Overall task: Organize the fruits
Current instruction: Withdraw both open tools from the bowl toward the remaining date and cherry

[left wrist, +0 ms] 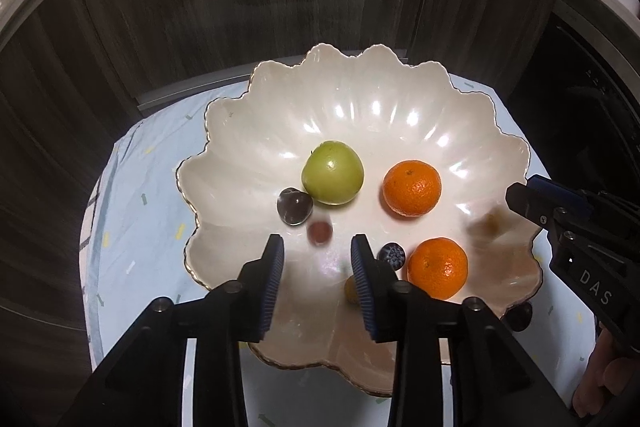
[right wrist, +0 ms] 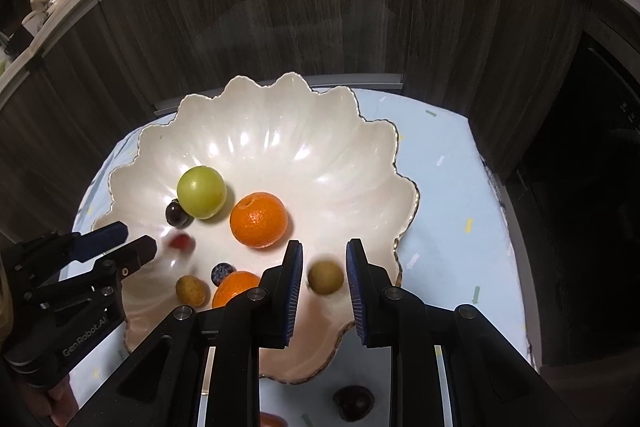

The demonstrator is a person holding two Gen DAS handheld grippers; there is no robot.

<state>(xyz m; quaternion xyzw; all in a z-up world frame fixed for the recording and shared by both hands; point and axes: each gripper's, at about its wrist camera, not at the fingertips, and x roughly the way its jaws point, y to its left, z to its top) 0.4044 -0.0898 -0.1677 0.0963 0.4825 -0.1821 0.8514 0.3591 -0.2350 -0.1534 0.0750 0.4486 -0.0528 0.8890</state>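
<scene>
Over a scalloped white bowl [left wrist: 280,99] on the cloth-covered bench [right wrist: 448,187], the left gripper [left wrist: 317,259] shows jaws slightly parted and empty with a blurred red fruit [left wrist: 320,231] beyond them, while the right gripper [right wrist: 323,267], jaws a little apart, frames a loose yellow-brown fruit [right wrist: 326,277] in the bowl. Round fruit may roll across the glossy bowl, and a dark fruit [right wrist: 354,403] waits outside on the bench. The grippers read "GenRobot.AI" and "DAS"
</scene>
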